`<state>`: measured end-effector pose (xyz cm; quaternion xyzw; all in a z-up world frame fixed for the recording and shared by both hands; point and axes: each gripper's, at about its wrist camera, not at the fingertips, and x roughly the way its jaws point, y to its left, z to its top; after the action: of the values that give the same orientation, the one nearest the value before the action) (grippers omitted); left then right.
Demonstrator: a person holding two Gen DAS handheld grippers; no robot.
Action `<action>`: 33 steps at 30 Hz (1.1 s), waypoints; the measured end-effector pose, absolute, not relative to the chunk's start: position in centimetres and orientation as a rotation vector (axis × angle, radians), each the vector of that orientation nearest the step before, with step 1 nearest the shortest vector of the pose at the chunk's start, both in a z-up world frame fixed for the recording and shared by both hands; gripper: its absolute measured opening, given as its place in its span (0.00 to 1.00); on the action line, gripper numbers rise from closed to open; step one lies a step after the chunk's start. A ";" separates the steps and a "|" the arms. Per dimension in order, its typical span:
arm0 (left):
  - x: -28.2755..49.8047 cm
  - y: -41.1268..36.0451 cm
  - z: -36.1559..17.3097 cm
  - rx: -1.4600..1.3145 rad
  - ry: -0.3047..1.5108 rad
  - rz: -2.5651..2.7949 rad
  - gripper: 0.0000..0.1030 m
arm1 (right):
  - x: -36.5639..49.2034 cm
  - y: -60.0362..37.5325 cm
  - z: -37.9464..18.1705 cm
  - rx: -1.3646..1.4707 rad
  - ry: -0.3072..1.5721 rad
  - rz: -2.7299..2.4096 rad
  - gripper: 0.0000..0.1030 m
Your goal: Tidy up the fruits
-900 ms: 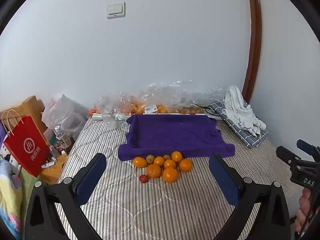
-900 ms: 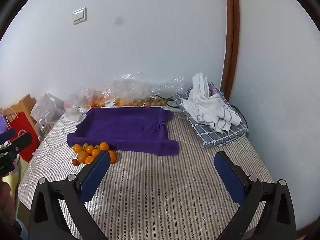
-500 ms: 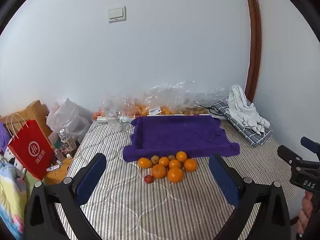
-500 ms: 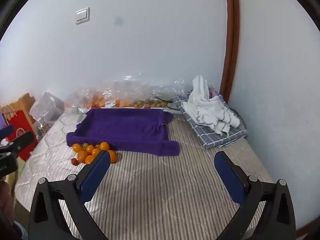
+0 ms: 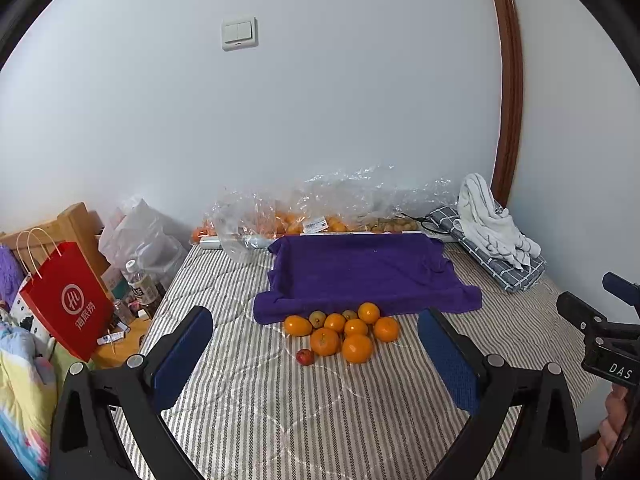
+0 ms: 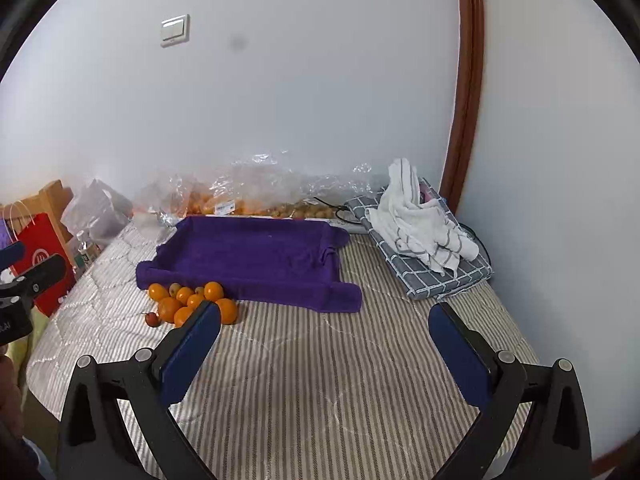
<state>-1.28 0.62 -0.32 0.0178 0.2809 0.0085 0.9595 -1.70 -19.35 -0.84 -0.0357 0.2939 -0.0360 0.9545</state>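
A pile of several oranges (image 5: 344,334) with a few small brownish fruits lies on the striped bed, just in front of a purple towel-lined tray (image 5: 360,272). A small red fruit (image 5: 305,357) sits at the pile's front left. The pile (image 6: 188,304) and the tray (image 6: 256,258) also show in the right wrist view, to the left. My left gripper (image 5: 316,352) is open and empty, held above the bed short of the pile. My right gripper (image 6: 324,344) is open and empty, over bare bed to the right of the pile.
Clear plastic bags of fruit (image 5: 312,216) line the wall behind the tray. A folded checked cloth with a white towel (image 6: 424,232) lies at the right. A red paper bag (image 5: 66,300), bottles and a plastic bag stand off the bed's left edge.
Both cameras have shifted slightly; in the left wrist view the fruit pile and tray now sit a little further right. Both grippers stay open and empty.
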 end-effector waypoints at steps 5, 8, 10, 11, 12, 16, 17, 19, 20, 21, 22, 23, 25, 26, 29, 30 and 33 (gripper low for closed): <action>-1.6 0.5 0.0 0.033 0.562 0.010 1.00 | -2.1 -19.3 -0.6 -0.071 0.587 -0.082 0.99; -1.9 0.3 0.1 0.032 0.558 0.001 1.00 | -2.3 -19.2 -0.4 -0.073 0.582 -0.084 0.99; -1.9 0.2 0.1 0.033 0.557 -0.003 1.00 | -2.3 -19.3 -0.4 -0.073 0.580 -0.084 0.99; -1.9 0.1 0.1 0.034 0.557 -0.005 1.00 | -2.4 -19.4 -0.4 -0.072 0.580 -0.082 0.99; -2.0 0.1 0.1 0.035 0.557 -0.005 1.00 | -2.4 -19.4 -0.3 -0.073 0.579 -0.082 0.99; -2.1 -0.2 0.2 0.036 0.553 -0.011 1.00 | -2.6 -19.6 -0.3 -0.068 0.578 -0.087 0.99; -2.2 -0.2 0.2 0.034 0.553 -0.012 1.00 | -2.6 -19.6 -0.3 -0.064 0.580 -0.086 0.99; -2.3 -0.2 0.2 0.030 0.553 -0.017 1.00 | -2.7 -19.7 -0.3 -0.062 0.580 -0.088 0.99; -2.3 -0.3 0.2 0.030 0.553 -0.019 1.00 | -2.8 -19.7 -0.3 -0.061 0.580 -0.088 0.99; -2.3 -0.3 0.2 0.031 0.553 -0.020 1.00 | -2.7 -19.7 -0.3 -0.061 0.580 -0.088 0.99; -2.4 -0.3 0.2 0.033 0.553 -0.019 1.00 | -2.8 -19.7 -0.3 -0.058 0.580 -0.087 0.99; -2.4 -0.3 0.2 0.032 0.553 -0.020 1.00 | -2.9 -19.7 -0.3 -0.057 0.580 -0.087 0.99; -2.4 -0.3 0.2 0.031 0.553 -0.023 1.00 | -2.9 -19.8 -0.4 -0.052 0.582 -0.087 0.99; -2.5 -0.4 0.2 0.030 0.554 -0.024 1.00 | -2.8 -19.9 -0.5 -0.051 0.584 -0.086 0.99; -2.5 -0.5 0.2 0.032 0.554 -0.024 1.00 | -2.9 -19.8 -0.5 -0.052 0.583 -0.088 0.99; -2.5 -0.5 0.2 0.032 0.554 -0.023 1.00 | -2.9 -19.8 -0.5 -0.051 0.584 -0.087 0.99; -2.5 -0.5 0.2 0.030 0.553 -0.025 1.00 | -2.9 -19.7 -0.5 -0.051 0.583 -0.088 0.99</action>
<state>-2.48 -0.51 0.20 0.0150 0.2730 -0.0125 0.9618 -2.91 -19.74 -0.46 -0.0250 0.2872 -0.0436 0.9566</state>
